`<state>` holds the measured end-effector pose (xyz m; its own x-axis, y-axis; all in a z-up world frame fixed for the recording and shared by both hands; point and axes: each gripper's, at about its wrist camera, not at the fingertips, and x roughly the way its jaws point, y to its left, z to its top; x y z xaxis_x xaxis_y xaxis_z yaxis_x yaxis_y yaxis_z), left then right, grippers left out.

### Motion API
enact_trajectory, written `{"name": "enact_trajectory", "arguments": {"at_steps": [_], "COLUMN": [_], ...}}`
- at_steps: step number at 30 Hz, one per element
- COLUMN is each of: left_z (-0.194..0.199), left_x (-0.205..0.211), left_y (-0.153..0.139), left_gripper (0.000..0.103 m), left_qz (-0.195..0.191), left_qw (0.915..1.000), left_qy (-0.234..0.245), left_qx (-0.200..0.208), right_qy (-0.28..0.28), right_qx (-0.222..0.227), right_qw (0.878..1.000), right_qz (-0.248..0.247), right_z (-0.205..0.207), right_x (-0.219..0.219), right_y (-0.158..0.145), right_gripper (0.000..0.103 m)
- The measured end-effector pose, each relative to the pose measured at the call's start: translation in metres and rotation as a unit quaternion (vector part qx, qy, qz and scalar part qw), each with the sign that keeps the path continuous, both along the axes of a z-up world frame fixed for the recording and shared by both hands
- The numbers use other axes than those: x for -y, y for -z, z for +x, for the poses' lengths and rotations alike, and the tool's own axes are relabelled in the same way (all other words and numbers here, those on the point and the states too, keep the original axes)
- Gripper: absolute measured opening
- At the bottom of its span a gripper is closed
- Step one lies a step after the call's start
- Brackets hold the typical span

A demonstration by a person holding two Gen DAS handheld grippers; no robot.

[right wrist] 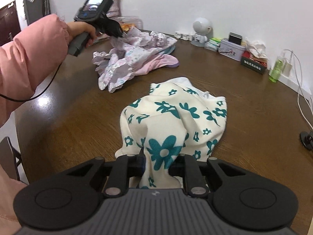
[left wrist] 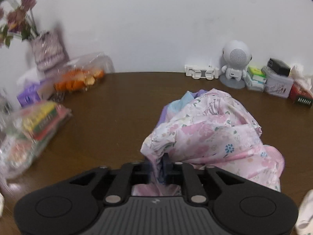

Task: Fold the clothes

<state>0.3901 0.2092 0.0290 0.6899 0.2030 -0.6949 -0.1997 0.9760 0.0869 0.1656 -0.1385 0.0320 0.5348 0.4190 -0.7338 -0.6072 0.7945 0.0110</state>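
Observation:
A pink floral garment (left wrist: pixel 211 135) lies bunched on the brown table (left wrist: pixel 109 105). My left gripper (left wrist: pixel 158 168) is shut on its near edge and lifts it. The garment also shows in the right wrist view (right wrist: pixel 129 62), with the left gripper (right wrist: pixel 119 34) shut on it at the far left. A cream garment with teal flowers (right wrist: pixel 176 113) lies crumpled nearer. My right gripper (right wrist: pixel 156 162) is shut on a fold of it.
Snack bags (left wrist: pixel 37 125) and a flower vase (left wrist: pixel 47 49) stand at the back left. A white robot speaker (left wrist: pixel 234 66), tins and boxes (left wrist: pixel 277 80) line the wall. A green bottle (right wrist: pixel 276 68) and white cable (right wrist: pixel 301 98) lie at the right.

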Motion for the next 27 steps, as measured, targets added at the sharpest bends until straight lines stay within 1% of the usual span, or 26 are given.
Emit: {"name": "enact_trajectory", "arguments": {"at_steps": [1,2,3,4,5,6,7,8,9,10,11,13,15,16,19,22,24,25,26,27], "left_z": [-0.005,-0.010,-0.018,-0.026,-0.034,-0.041,-0.048,-0.054,-0.060,-0.064,-0.067,-0.068,-0.067,-0.067,-0.066,-0.058,-0.051,-0.048,-0.046,-0.044], "left_x": [-0.001,-0.001,0.002,0.009,0.019,0.032,0.049,0.067,0.087,0.110,0.135,0.181,0.224,0.243,0.288,0.317,0.325,0.326,0.327,0.328], "left_y": [-0.006,-0.013,-0.022,-0.034,-0.045,-0.055,-0.063,-0.069,-0.073,-0.073,-0.069,-0.055,-0.040,-0.035,-0.018,-0.003,0.010,0.018,0.024,0.028], "left_gripper": [0.054,0.075,0.078,0.079,0.080,0.081,0.086,0.094,0.096,0.097,0.097,0.097,0.097,0.096,0.095,0.095,0.093,0.088,0.080,0.074], "left_qz": [0.001,0.016,0.038,0.058,0.064,0.054,0.035,0.014,-0.005,-0.019,-0.029,-0.045,-0.055,-0.051,-0.030,-0.009,0.005,0.012,0.015,0.014], "left_qw": [0.9998,0.9986,0.9952,0.9911,0.9902,0.9923,0.9947,0.9949,0.9917,0.9852,0.9765,0.9605,0.9432,0.9360,0.9222,0.9177,0.9185,0.9193,0.9204,0.9213], "left_qy": [-0.015,-0.043,-0.075,-0.095,-0.087,-0.055,-0.008,0.047,0.102,0.159,0.210,0.274,0.323,0.341,0.374,0.380,0.373,0.369,0.366,0.363], "left_qx": [0.011,0.029,0.050,0.073,0.089,0.097,0.097,0.089,0.078,0.061,0.039,-0.010,-0.054,-0.068,-0.093,-0.116,-0.130,-0.135,-0.137,-0.138], "right_qy": [-0.005,-0.010,-0.016,-0.022,-0.029,-0.036,-0.038,-0.038,-0.036,-0.031,-0.026,-0.006,0.020,0.038,0.091,0.116,0.117,0.116,0.114,0.110], "right_qx": [0.003,0.007,0.008,0.007,0.003,0.000,-0.003,-0.002,0.000,0.006,0.010,0.017,0.022,0.019,0.005,-0.020,-0.034,-0.039,-0.045,-0.050], "right_qw": [1.000,1.000,1.000,1.000,1.000,0.999,0.999,0.999,0.999,0.999,0.998,0.997,0.997,0.997,0.995,0.993,0.992,0.992,0.992,0.992], "right_qz": [-0.003,-0.005,-0.007,-0.006,-0.004,-0.002,0.008,0.017,0.027,0.042,0.054,0.074,0.069,0.060,0.032,0.029,0.034,0.036,0.039,0.042], "right_z": [-0.001,-0.003,-0.005,-0.006,-0.008,-0.009,-0.012,-0.014,-0.016,-0.020,-0.022,-0.027,-0.030,-0.030,-0.028,-0.019,-0.012,-0.008,-0.004,-0.001], "right_x": [-0.004,-0.008,-0.010,-0.014,-0.016,-0.019,-0.018,-0.016,-0.012,-0.005,0.003,0.024,0.044,0.054,0.083,0.101,0.107,0.108,0.110,0.109], "right_y": [-0.001,-0.003,-0.004,-0.005,-0.005,-0.005,-0.006,-0.008,-0.012,-0.018,-0.024,-0.036,-0.040,-0.038,-0.029,-0.014,-0.003,0.001,0.006,0.009], "right_gripper": [0.016,0.016,0.016,0.017,0.018,0.022,0.033,0.039,0.052,0.059,0.062,0.070,0.073,0.073,0.073,0.073,0.073,0.072,0.071,0.062]}}
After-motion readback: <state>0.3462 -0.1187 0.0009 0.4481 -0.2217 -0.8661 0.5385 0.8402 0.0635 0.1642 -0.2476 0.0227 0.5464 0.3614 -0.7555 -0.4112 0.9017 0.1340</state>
